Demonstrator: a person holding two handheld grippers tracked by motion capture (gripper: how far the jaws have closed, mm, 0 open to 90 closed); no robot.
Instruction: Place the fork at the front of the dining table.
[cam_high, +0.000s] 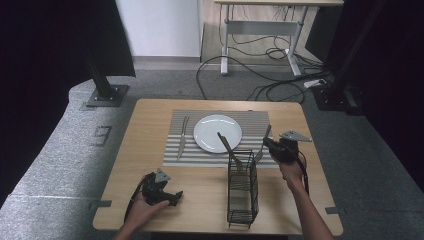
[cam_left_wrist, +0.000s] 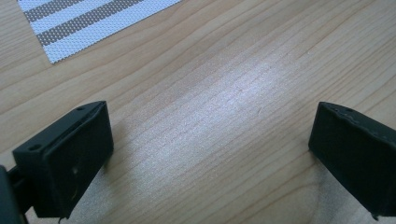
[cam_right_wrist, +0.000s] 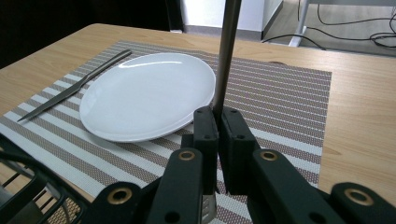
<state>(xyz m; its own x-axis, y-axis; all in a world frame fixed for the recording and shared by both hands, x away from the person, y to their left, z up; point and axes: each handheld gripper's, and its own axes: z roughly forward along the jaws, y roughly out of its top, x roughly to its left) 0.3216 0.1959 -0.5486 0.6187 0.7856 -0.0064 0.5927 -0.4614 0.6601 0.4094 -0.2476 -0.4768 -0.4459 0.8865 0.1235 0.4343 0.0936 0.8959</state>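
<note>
Because the right gripper (cam_right_wrist: 218, 122) has its jaws pinched tight on the metal handle of a fork (cam_right_wrist: 227, 51), the piece stands nearly upright, handle rising past the camera and the tines just showing below the pads; gripped that low on the shaft it can be steered without swinging. From the high view the same gripper (cam_high: 270, 144) hangs over the right part of the placemat (cam_high: 260, 122), just right of the plate (cam_high: 217, 133) and just beyond the wire caddy (cam_high: 243, 187), so I judge the fork has come out of that caddy and is meant for the bare mat on the plate's right. A knife (cam_high: 182, 137) already lies on the mat left of the plate, which fits a place setting being laid out. One more utensil (cam_high: 230, 149) leans out of the caddy, its handle tipped over the plate's rim. Nearer and to the left, the left gripper (cam_high: 172, 196) rests low on the table (cam_high: 150, 150), jaws wide apart with nothing but wood between them, waiting clear of the work, a corner of the mat in its own view.
</note>
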